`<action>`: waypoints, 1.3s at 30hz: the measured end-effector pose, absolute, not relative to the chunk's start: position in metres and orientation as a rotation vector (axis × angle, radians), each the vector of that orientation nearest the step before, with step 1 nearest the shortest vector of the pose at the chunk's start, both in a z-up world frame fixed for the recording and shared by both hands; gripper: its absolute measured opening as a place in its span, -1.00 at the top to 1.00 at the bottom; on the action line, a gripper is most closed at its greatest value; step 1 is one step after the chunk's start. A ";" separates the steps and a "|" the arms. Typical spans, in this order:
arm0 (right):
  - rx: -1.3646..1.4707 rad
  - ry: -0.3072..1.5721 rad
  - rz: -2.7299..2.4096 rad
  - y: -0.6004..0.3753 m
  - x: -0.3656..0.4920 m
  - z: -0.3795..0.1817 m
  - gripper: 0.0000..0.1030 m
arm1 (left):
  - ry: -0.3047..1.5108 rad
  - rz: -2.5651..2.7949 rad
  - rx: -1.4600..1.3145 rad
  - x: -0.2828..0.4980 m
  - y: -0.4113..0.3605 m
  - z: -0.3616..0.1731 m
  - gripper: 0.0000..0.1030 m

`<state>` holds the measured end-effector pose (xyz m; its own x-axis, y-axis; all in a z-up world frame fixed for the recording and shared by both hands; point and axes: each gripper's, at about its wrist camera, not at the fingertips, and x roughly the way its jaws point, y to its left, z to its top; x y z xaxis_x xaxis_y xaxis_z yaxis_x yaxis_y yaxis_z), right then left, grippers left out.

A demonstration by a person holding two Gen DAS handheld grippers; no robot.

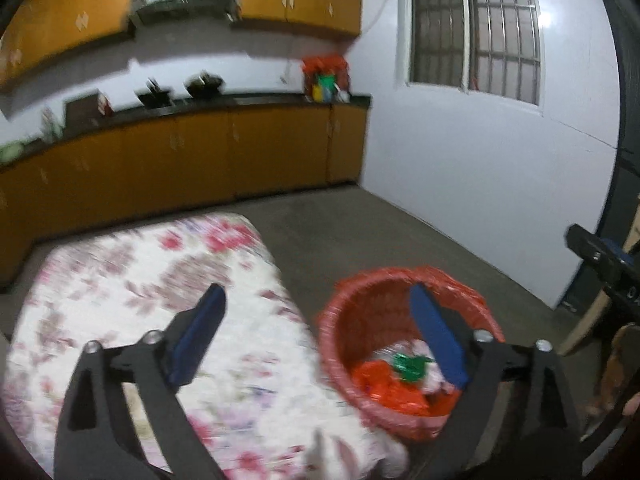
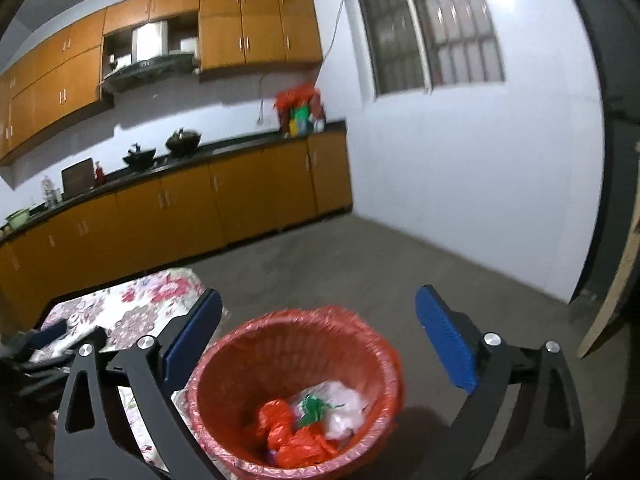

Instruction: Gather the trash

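Both tongs wide apart on my feeds, nothing between blue pads. Left gripper hangs over floral-cloth table, its right pad over rim of red bin. Right gripper sits above same bin, just beside table corner. Trash inside bin: orange bag, clear plastic, green scrap. Left view blurred.

My red basket, lined with red plastic, stands upright just beside the floral table, holding crumpled orange, green and clear wrappers.
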<state>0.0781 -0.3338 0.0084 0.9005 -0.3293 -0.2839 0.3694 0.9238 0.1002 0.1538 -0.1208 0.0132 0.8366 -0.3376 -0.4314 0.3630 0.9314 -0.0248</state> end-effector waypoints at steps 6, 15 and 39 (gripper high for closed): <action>0.087 0.287 -0.382 -0.308 0.049 0.018 -0.97 | 0.345 -0.232 0.102 0.107 -0.086 0.034 -0.92; 0.057 0.329 -0.320 -0.269 0.021 0.015 -0.97 | 0.336 -0.124 0.076 0.056 -0.051 0.037 -0.92; 0.022 0.425 -0.274 -0.219 -0.007 -0.009 -0.97 | 0.417 -0.024 0.012 0.004 -0.013 0.016 -0.92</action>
